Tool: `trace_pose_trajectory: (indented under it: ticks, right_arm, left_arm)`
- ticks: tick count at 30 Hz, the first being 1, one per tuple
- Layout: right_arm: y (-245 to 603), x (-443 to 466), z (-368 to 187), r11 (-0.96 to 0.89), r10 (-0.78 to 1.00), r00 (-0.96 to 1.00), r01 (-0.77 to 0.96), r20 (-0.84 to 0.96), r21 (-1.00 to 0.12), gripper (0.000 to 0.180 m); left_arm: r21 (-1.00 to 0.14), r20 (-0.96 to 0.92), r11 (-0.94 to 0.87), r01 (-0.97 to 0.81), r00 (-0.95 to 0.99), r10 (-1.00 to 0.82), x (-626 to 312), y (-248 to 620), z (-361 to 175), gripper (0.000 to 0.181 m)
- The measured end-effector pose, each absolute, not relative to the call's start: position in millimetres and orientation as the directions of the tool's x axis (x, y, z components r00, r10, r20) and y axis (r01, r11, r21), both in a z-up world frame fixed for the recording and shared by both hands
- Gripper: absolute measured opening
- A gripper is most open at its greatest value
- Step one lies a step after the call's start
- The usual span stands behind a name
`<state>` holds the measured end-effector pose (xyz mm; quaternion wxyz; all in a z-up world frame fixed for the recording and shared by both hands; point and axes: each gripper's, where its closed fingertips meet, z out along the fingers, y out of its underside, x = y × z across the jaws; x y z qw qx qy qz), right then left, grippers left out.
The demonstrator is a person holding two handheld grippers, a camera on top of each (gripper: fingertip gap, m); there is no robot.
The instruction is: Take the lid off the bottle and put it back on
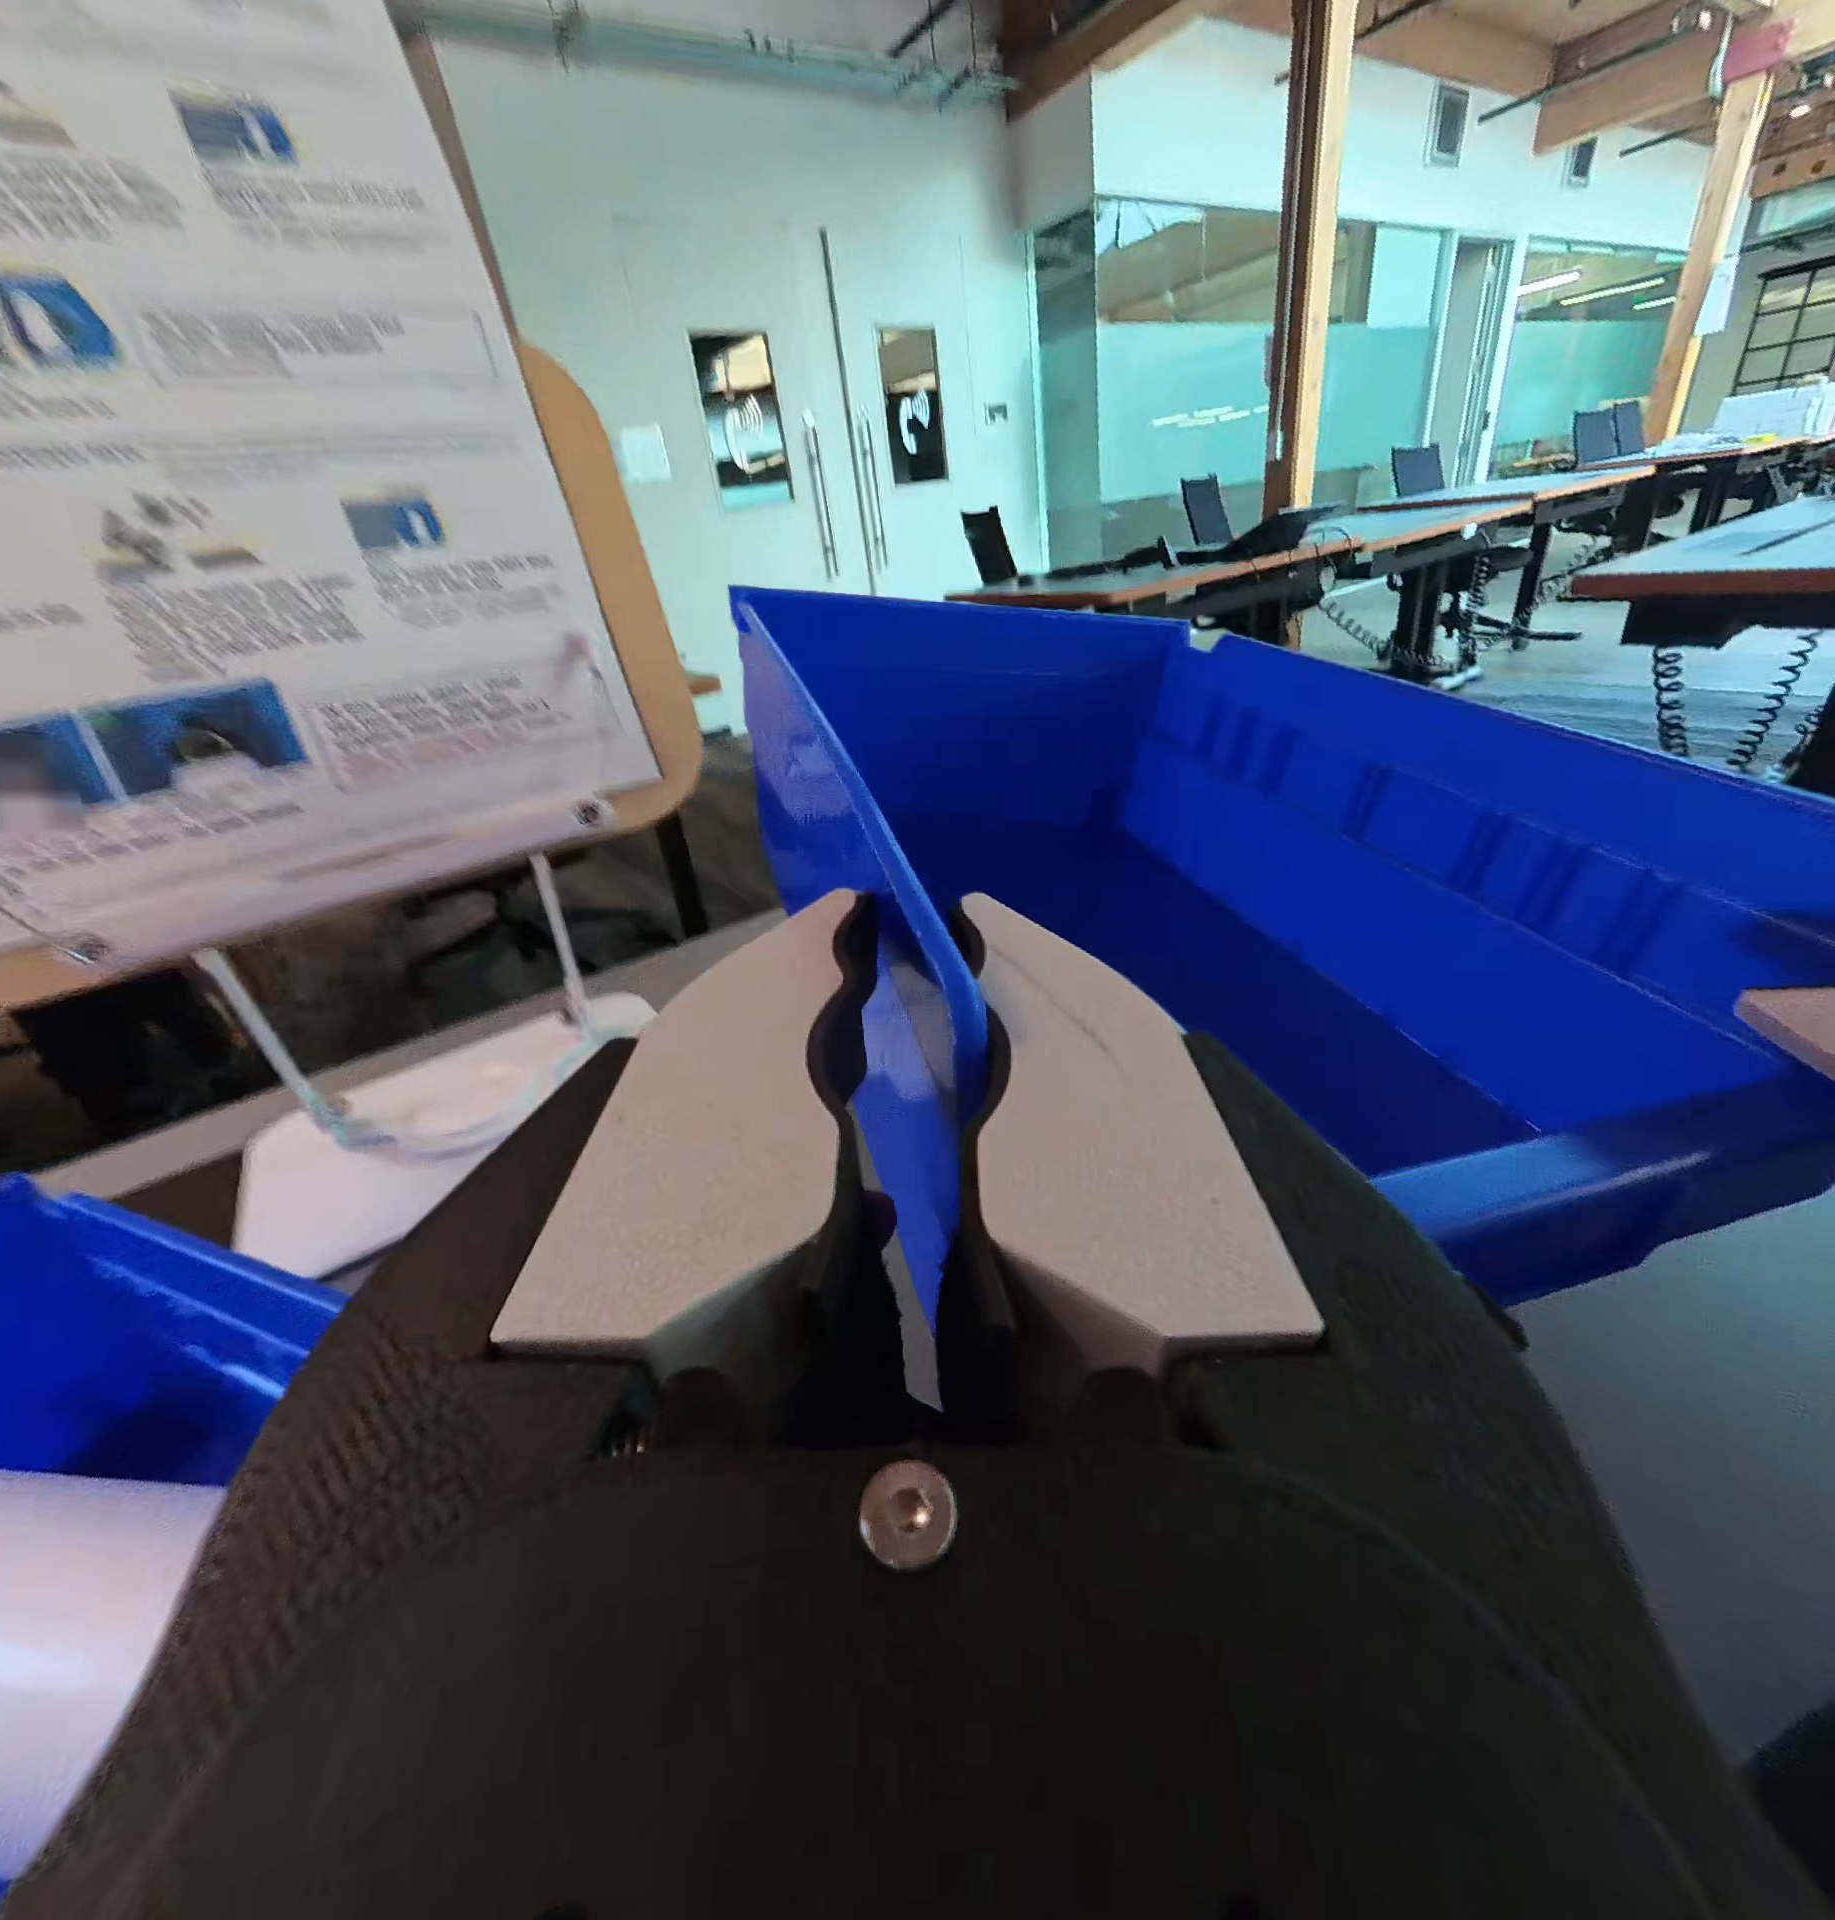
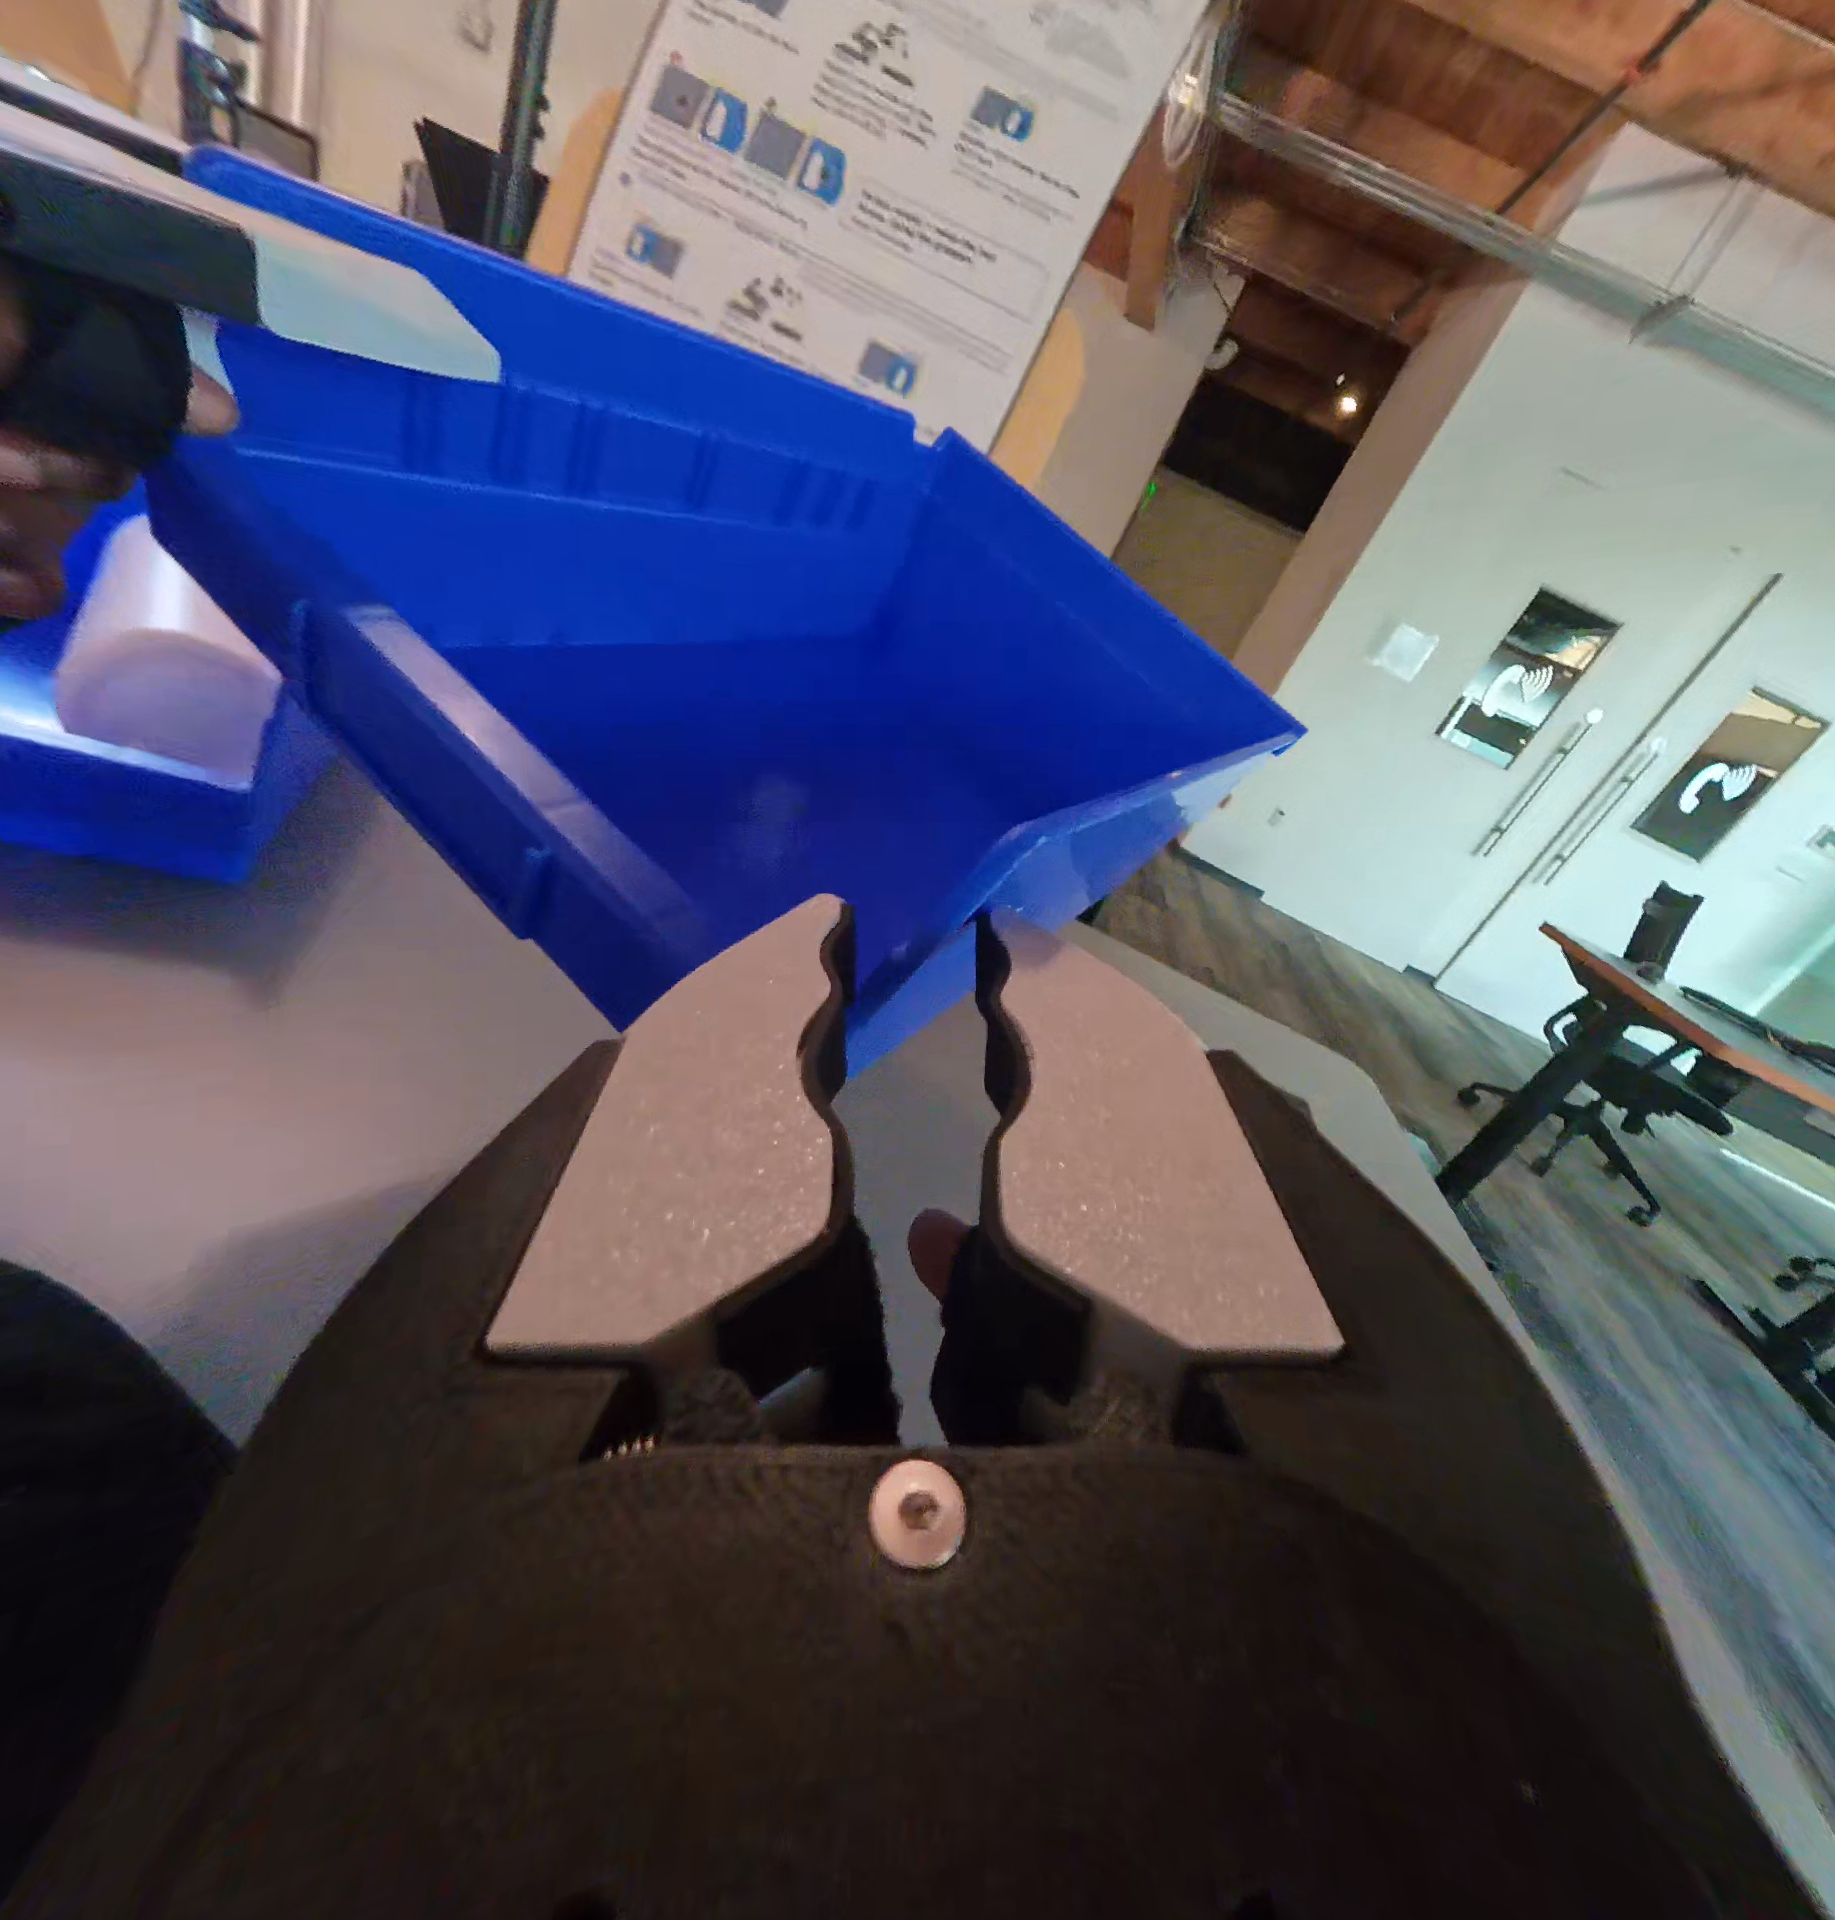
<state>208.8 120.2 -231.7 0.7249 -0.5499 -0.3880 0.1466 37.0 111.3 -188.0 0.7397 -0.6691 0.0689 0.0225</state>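
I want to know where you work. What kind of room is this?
Probably a big open office or workshop. There are long desks with office chairs, glass-walled rooms at the back, and an instruction poster on a stand beside the worktable.

Bright, even light; edges warped, perhaps motion-blurred.

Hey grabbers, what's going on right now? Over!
Left gripper clamped on tilted blue bin's wall. Right gripper at its corner, grip unclear. White bottle lying in second bin, untouched. Over.
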Motion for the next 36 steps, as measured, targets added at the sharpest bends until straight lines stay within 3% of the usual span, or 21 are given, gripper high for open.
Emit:
trace_pose_trajectory:
  ticks: [1, 8, 11, 16, 18, 20, 22, 25, 29, 31, 33, 36]
  right_arm:
    - [130, 217, -238, 0.331, 0.635, 0.664, 0.230, 0.396, -0.915, 0.021]
    - [162, 252, -268, 0.266, 0.612, 0.693, 0.272, 0.380, -0.925, 0.017]
    - [176, 266, -279, 0.245, 0.574, 0.712, 0.323, 0.406, -0.914, 0.020]
    - [198, 283, -300, 0.127, 0.573, 0.699, 0.439, 0.427, -0.889, 0.017]
    - [201, 288, -310, 0.078, 0.596, 0.641, 0.554, 0.484, -0.829, 0.031]
    - [194, 284, -295, 0.179, 0.585, 0.584, 0.584, 0.563, -0.792, 0.042]
    - [184, 276, -275, 0.321, 0.519, 0.507, 0.631, 0.688, -0.707, 0.048]
    - [149, 238, -281, 0.525, 0.522, 0.226, 0.675, 0.823, -0.518, 0.054]
    - [129, 219, -355, 0.469, 0.659, -0.121, 0.838, 0.742, -0.279, 0.076]
    - [138, 217, -370, 0.462, 0.614, -0.183, 0.872, 0.768, -0.162, 0.066]
    - [149, 216, -373, 0.484, 0.519, -0.250, 0.874, 0.817, -0.040, 0.045]
    - [150, 217, -377, 0.471, 0.541, -0.261, 0.881, 0.800, -0.031, 0.034]
  left_arm:
    - [-0.991, -0.116, 0.079, -0.111, 0.991, -0.064, 43, 119, -199, 0.013]
    - [-0.996, -0.058, -0.055, -0.065, 0.991, -0.121, 79, 141, -262, 0.025]
    - [-0.984, -0.114, -0.105, -0.143, 0.963, -0.244, 100, 140, -284, 0.043]
    - [-0.926, -0.258, -0.150, -0.346, 0.872, -0.416, 119, 128, -309, 0.057]
    - [-0.892, -0.303, -0.171, -0.418, 0.835, -0.459, 114, 112, -310, 0.068]
    - [-0.841, -0.429, -0.141, -0.523, 0.802, -0.416, 93, 94, -301, 0.070]
    - [-0.762, -0.573, -0.124, -0.636, 0.751, -0.328, 62, 77, -291, 0.070]
    - [-0.635, -0.694, -0.231, -0.737, 0.675, -0.250, 10, 53, -299, 0.069]
    - [-0.574, -0.641, -0.399, -0.716, 0.695, -0.326, -33, 25, -341, 0.063]
    - [-0.492, -0.663, -0.470, -0.733, 0.665, -0.344, -56, 13, -359, 0.056]
    - [-0.381, -0.734, -0.526, -0.761, 0.594, -0.328, -83, 2, -368, 0.039]
    - [-0.318, -0.790, -0.534, -0.784, 0.530, -0.308, -107, -12, -369, 0.034]
